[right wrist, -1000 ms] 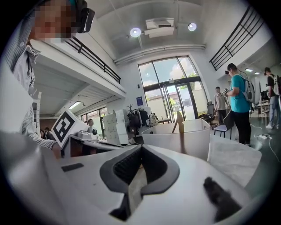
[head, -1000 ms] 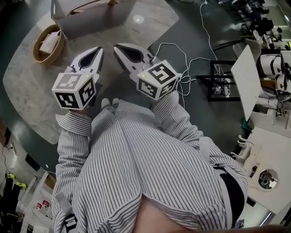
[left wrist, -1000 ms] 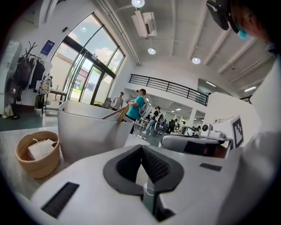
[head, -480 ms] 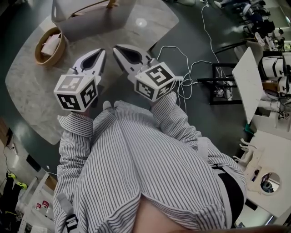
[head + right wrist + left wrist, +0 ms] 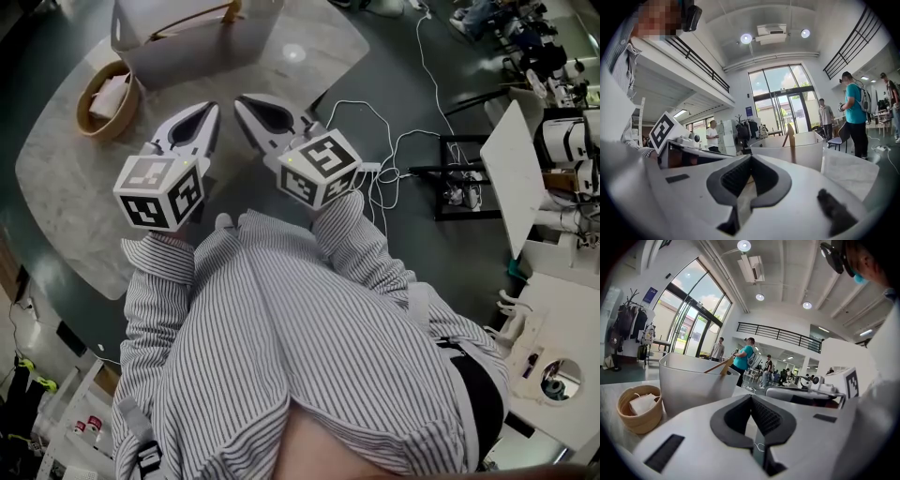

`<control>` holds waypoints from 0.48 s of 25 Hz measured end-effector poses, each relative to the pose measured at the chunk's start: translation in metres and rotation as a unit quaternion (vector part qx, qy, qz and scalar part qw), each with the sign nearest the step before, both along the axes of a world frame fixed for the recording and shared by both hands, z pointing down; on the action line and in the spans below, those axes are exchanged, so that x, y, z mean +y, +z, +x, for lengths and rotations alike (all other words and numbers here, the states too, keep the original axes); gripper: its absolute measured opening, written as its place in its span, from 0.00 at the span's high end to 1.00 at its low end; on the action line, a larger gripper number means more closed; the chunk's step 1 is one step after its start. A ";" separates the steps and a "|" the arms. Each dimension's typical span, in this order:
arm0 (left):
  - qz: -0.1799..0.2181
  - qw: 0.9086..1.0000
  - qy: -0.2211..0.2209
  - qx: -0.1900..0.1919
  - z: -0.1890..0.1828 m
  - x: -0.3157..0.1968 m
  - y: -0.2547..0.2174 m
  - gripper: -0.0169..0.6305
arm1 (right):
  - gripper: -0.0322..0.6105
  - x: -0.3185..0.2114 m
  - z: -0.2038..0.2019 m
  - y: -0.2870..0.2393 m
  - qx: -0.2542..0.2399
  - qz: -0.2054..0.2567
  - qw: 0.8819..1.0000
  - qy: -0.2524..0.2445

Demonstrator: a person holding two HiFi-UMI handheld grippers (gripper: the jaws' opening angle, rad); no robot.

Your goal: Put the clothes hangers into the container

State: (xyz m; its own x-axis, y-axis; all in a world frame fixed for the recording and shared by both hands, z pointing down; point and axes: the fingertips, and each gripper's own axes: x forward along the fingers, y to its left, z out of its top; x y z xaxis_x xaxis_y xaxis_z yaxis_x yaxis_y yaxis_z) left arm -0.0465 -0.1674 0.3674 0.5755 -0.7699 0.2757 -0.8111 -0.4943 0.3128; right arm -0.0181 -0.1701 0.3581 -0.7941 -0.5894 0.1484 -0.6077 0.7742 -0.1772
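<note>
Rest position; task judged complete.
Left gripper (image 5: pixel 208 106) and right gripper (image 5: pixel 242 97) were pressed together, empty; the tan wooden clothes hanger (image 5: pixel 724 366) sat inside the white plastic container (image 5: pixel 169 56). Hold both clear of its rim.

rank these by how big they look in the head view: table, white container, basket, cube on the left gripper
1. table
2. container
3. basket and the cube on the left gripper look about alike; the cube is nearer the camera, so I won't rank them.
</note>
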 end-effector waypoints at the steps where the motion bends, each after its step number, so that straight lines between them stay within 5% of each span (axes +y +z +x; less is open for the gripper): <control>1: 0.001 1.000 0.000 0.000 0.000 0.000 0.000 0.96 | 0.93 0.001 -0.001 -0.001 -0.001 0.001 1.000 -0.002; 12: -0.002 1.000 0.000 0.009 -0.002 0.002 -0.001 0.96 | 0.93 0.004 -0.005 -0.002 -0.002 0.002 1.000 -0.009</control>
